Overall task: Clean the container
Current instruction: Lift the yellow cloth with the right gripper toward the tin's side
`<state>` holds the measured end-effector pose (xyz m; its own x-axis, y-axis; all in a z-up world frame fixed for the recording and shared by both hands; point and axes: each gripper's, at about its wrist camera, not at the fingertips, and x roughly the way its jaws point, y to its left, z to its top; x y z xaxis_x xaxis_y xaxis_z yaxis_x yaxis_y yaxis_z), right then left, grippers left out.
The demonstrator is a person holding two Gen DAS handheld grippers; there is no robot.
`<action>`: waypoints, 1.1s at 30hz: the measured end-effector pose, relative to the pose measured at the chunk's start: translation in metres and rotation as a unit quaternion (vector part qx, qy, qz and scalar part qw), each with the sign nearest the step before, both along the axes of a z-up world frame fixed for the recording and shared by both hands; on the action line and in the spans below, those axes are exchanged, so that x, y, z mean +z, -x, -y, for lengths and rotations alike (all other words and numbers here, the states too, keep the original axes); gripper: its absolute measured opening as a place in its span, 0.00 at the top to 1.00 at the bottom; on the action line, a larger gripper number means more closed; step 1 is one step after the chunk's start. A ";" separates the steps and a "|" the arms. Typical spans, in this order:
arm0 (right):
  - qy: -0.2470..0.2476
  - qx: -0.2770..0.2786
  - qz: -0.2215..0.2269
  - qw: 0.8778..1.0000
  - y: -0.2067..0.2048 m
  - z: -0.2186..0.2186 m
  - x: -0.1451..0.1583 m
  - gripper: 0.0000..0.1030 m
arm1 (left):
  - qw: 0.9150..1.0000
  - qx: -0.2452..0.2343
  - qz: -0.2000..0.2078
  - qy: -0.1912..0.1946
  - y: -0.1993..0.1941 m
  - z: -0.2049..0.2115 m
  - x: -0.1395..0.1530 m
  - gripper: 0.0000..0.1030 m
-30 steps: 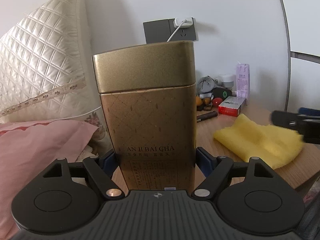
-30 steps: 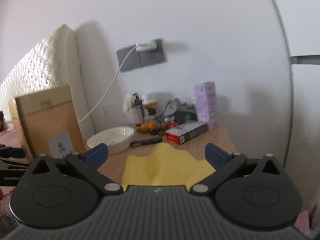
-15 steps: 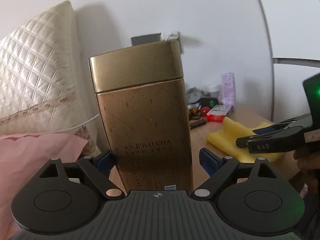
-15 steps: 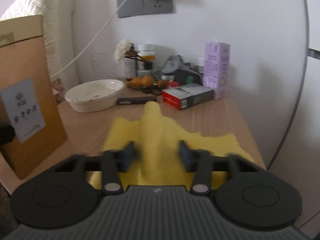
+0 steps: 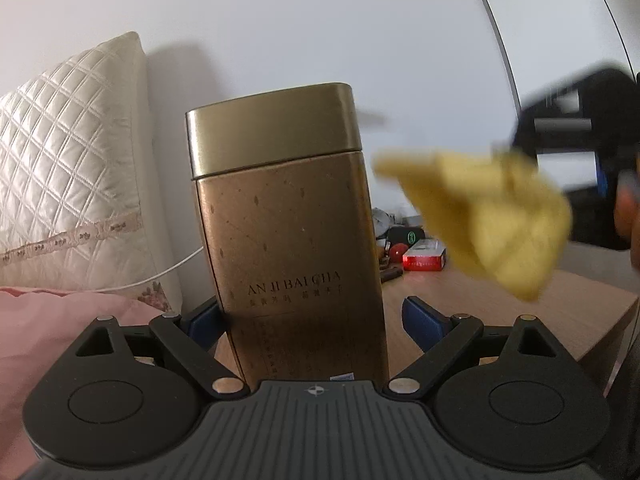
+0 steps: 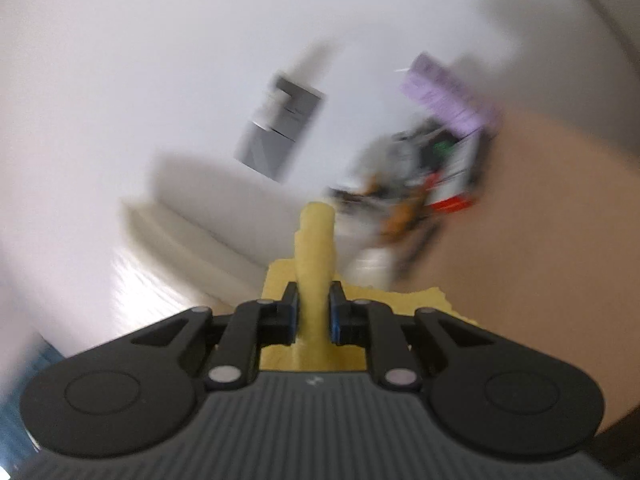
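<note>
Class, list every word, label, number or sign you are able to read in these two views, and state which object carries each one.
"AN JI BAI CHA": printed on the front of the gold tin.
Row of small characters under that line on the tin: too small to read.
Fine print lower on the tin: too small to read.
Red and white box: print too small to read.
Purple carton: blurred, unreadable.

The left wrist view looks level and close at the gold tin (image 5: 288,240), while the tilted, blurred right view shares the yellow cloth (image 6: 316,248) and worktop (image 6: 540,240).
</note>
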<state>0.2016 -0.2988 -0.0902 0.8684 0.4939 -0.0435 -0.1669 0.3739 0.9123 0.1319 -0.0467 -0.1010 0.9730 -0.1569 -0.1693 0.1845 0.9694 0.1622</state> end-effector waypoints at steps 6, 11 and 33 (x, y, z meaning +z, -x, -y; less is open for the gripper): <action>-0.121 0.033 0.008 0.992 -0.004 -0.028 0.014 0.84 | 0.999 0.005 0.004 0.031 0.004 -0.005 0.004 0.16; -0.111 0.051 0.000 0.993 -0.012 -0.047 0.011 0.84 | 0.999 0.018 0.010 0.031 0.011 0.000 0.003 0.20; -0.107 0.062 0.011 0.992 -0.016 -0.043 0.004 0.84 | 0.999 0.005 0.020 0.028 0.016 0.004 0.001 0.21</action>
